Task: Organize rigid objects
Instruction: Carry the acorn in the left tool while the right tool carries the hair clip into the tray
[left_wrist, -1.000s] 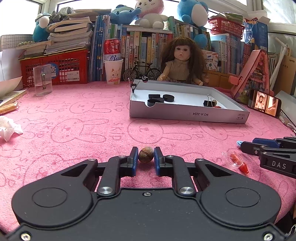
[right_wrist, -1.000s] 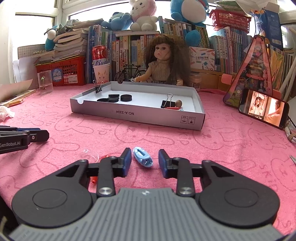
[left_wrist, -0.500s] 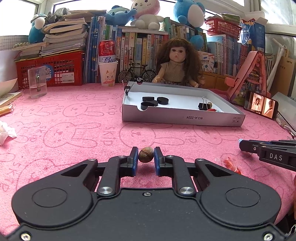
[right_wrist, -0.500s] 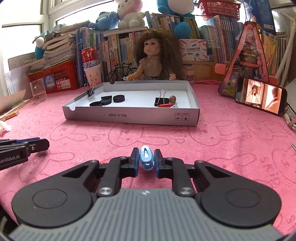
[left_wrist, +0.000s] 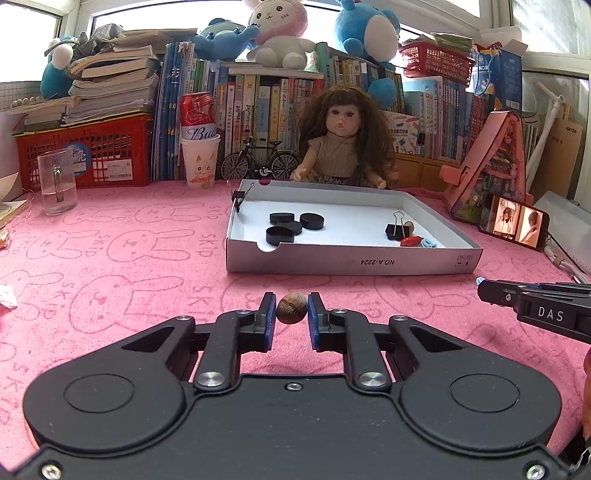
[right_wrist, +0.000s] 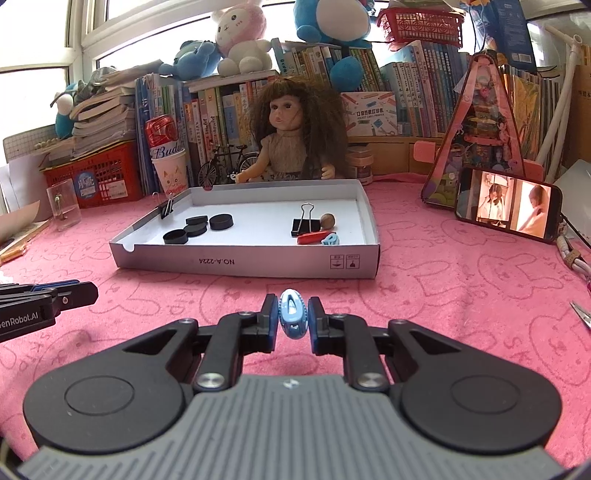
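Note:
My left gripper (left_wrist: 291, 308) is shut on a brown nut (left_wrist: 291, 308), held above the pink cloth in front of the white cardboard tray (left_wrist: 351, 260). My right gripper (right_wrist: 292, 318) is shut on a light blue oval clip (right_wrist: 292, 318), also in front of the tray (right_wrist: 258, 264). The tray holds several black discs (right_wrist: 199, 227), a black binder clip (right_wrist: 304, 223), a brown nut (right_wrist: 327, 220), a red piece (right_wrist: 313, 237) and a blue clip (right_wrist: 330, 239). Another binder clip (right_wrist: 167, 208) sits on its left wall.
A doll (right_wrist: 291, 136), toy bicycle (right_wrist: 225, 164), paper cup with a can (right_wrist: 168, 162), red basket (right_wrist: 99, 175) and books line the back. A glass (right_wrist: 64, 203) stands at the left, a phone (right_wrist: 508, 205) at the right. Each gripper shows in the other's view (left_wrist: 535, 310) (right_wrist: 40, 306).
My right gripper closed on the blue clip and lifted it off the cloth. Both grippers rose and moved nearer the tray, the left still holding its nut.

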